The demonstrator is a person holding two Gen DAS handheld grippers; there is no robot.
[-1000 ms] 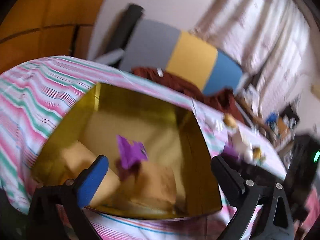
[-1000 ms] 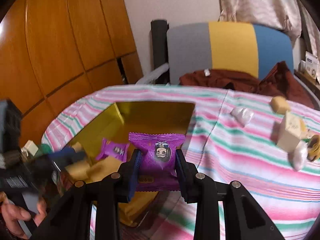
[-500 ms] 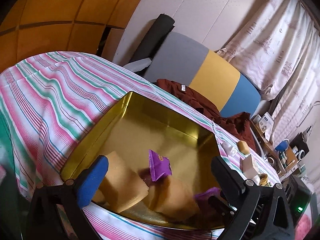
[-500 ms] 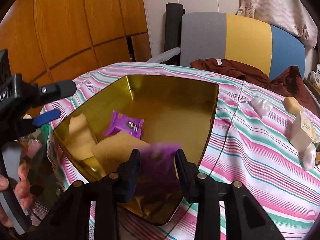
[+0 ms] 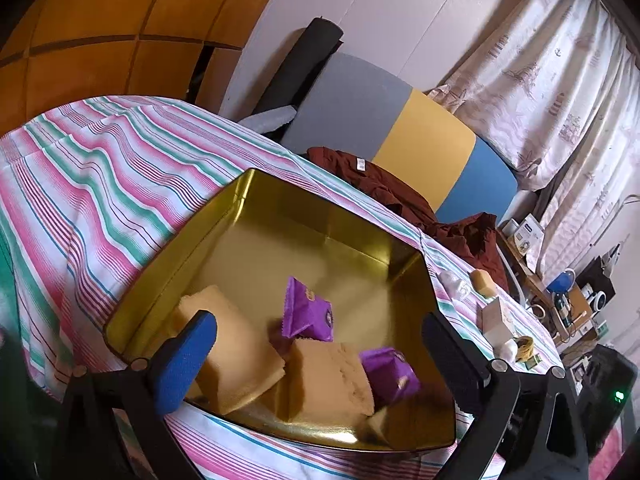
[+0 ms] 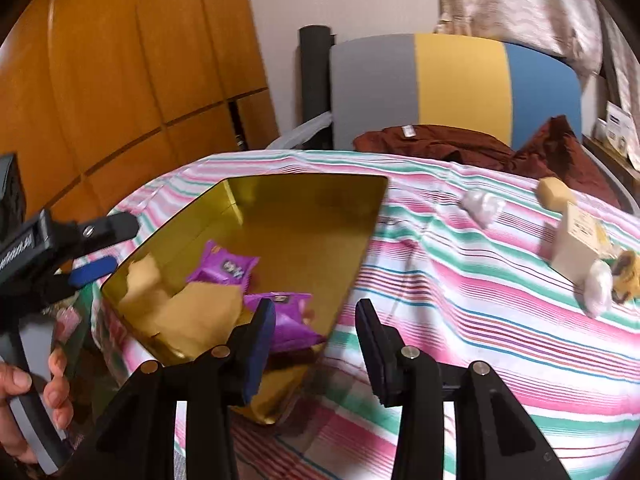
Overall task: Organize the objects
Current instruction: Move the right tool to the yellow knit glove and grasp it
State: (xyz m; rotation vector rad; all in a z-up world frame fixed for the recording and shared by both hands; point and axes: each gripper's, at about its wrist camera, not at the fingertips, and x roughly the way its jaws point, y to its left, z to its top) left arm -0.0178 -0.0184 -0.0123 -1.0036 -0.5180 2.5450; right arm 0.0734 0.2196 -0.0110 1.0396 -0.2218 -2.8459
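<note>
An open gold tin (image 6: pixel 312 208) sits on the striped tablecloth (image 6: pixel 460 304). Inside lie tan packets (image 5: pixel 236 344) and two purple snack packets (image 5: pixel 306 316) (image 5: pixel 390 374). My right gripper (image 6: pixel 314 308) hovers over the tin's near right corner with its jaws apart. Nothing is between them, and one purple packet (image 6: pixel 288 320) lies just beyond the left finger. My left gripper (image 5: pixel 316 320) stands wide open above the tin's near edge and holds nothing. It also shows at the left of the right wrist view, the left gripper (image 6: pixel 108 246), held by a hand (image 6: pixel 16 384).
To the right of the tin the cloth carries a white box (image 6: pixel 576 240), a tan block (image 6: pixel 554 192) and two white wrapped lumps (image 6: pixel 482 204) (image 6: pixel 598 286). A grey, yellow and blue chair back (image 6: pixel 460 80) with a brown garment (image 6: pixel 440 144) stands behind the table.
My right gripper opened and let go of the purple packet, which dropped into the tin beside the tan packets. The left gripper stayed open over the tin.
</note>
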